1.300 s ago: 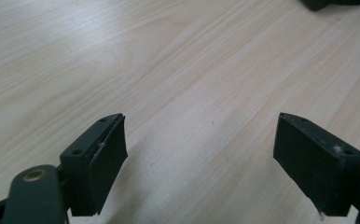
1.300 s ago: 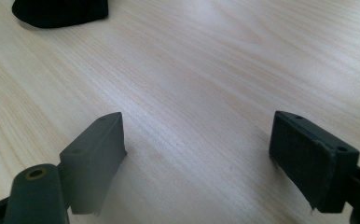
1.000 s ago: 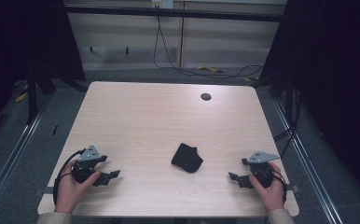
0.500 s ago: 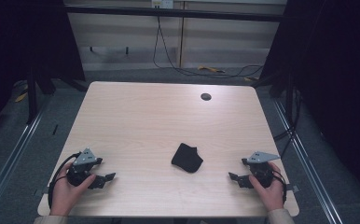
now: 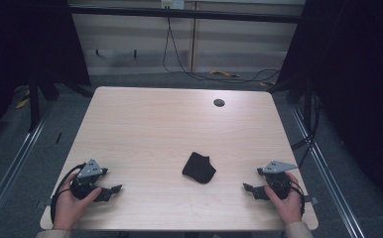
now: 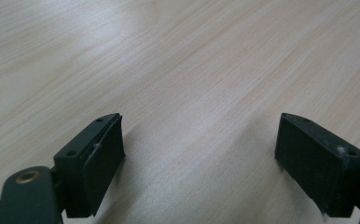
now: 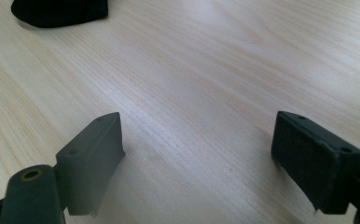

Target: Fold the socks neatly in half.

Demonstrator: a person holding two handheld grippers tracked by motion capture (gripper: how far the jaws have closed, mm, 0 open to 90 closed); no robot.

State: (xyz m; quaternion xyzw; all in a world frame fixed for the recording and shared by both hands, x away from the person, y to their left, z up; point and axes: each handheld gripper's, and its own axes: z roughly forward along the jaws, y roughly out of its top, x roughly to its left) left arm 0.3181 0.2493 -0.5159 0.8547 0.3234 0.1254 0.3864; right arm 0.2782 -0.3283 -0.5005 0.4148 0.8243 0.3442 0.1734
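Leftward and nearer the worktop's point(image 5: 145, 124) front edge, the left gripper point(image 5: 111, 191) has drifted, jaws wide and empty. Right gripper point(image 5: 249, 189), equally wide, sits at 4 o'clock. Black cloth point(image 5: 198, 167) lies between them, bare wood all round.

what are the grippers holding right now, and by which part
Nothing is held. The left gripper and right gripper both stand open over bare table; the black cloth lies apart between them, untouched.
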